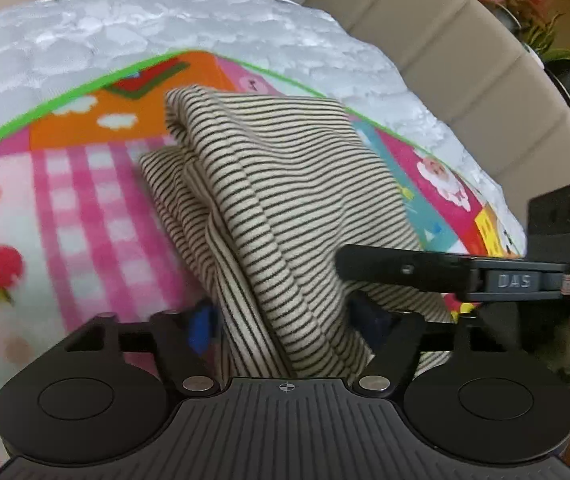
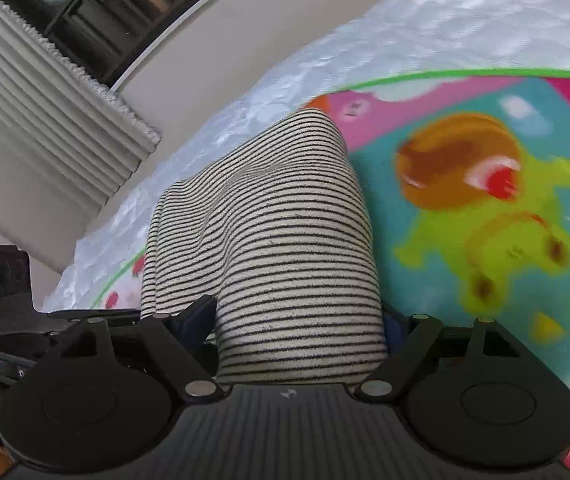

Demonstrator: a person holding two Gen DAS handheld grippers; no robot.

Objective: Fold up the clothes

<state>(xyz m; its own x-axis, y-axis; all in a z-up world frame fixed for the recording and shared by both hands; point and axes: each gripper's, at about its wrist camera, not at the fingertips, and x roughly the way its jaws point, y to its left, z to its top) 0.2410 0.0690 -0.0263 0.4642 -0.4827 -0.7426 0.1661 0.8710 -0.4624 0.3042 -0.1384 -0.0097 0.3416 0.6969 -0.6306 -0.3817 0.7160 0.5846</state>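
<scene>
Striped garment bunched between both claws

Striped garment [image 1: 269, 200], cream with thin dark lines, runs up from between the fingers of the left claw [image 1: 285, 328] and lies ahead of it in thick folds on a colourful play mat [image 1: 77, 184]. A blue fingertip pad [image 1: 201, 326] of that claw shows just left of the cloth, and the cloth fills the gap between the fingers; whether the pads actually press on it cannot be told, so its grip stays unclear. To the right of this claw, one black finger of the right claw [image 1: 401, 270] reaches in over the garment's lower edge, close by.

In the right wrist view the same garment [image 2: 285, 248] rises as a rounded hump straight ahead of the right claw [image 2: 297, 332], its near end filling the space between the two fingers. Here too the pads are hidden by the cloth, so clenched or released cannot be told. The left claw's black body [image 2: 1, 304] sits just to the left.

The mat has a green border and lies on a white textured bed cover [image 1: 245, 36]. Beyond the left claw stands a beige padded headboard [image 1: 465, 64].
</scene>
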